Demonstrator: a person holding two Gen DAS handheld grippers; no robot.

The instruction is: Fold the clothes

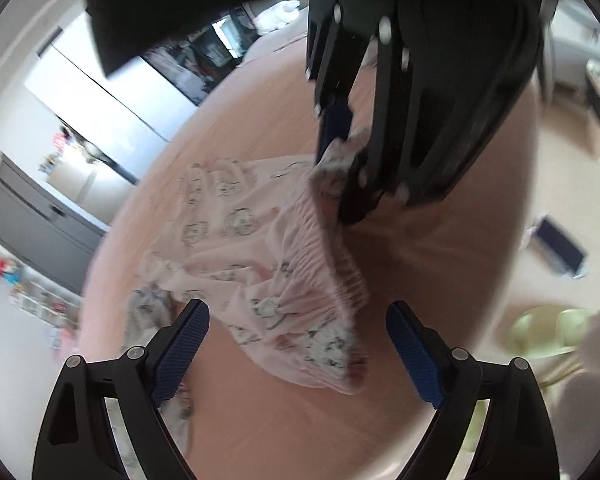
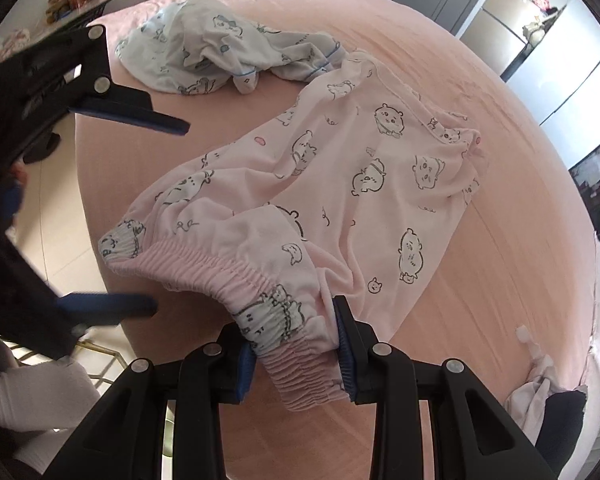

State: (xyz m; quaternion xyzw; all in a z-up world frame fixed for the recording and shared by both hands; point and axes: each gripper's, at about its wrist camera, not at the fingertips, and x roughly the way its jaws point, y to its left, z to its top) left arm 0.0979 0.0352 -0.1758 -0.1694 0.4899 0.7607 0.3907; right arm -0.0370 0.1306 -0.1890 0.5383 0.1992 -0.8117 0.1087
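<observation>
On pink bed sheet (image 2: 440, 52), both grippers angled down over pale pink pyjama trousers with cartoon-animal print (image 2: 360, 184). Right gripper (image 2: 296, 354) tilted steeply downward at near end of garment; narrow-set jaws clamped on bunched pink elastic waistband (image 2: 300, 368), blue pads pressing either side of gathered fabric. Same grip seen from left wrist view: right gripper (image 1: 342, 168) descending from above, pinching one corner of waistband (image 1: 332, 256). Left gripper (image 1: 298, 356) pointed less steeply, jaws spread wide, nothing between pads; trousers (image 1: 236, 240) lying just ahead of and partly between its blue fingertips, untouched. From right wrist view, left gripper (image 2: 172, 216) entering from left edge, wide-open fingers flanking free end of waistband without contact. Trouser legs stretched away across sheet toward crumpled light blue pyjama top with similar print (image 2: 204, 52), near far edge of bed. White sleeve (image 2: 32, 396) visible at lower left.
</observation>
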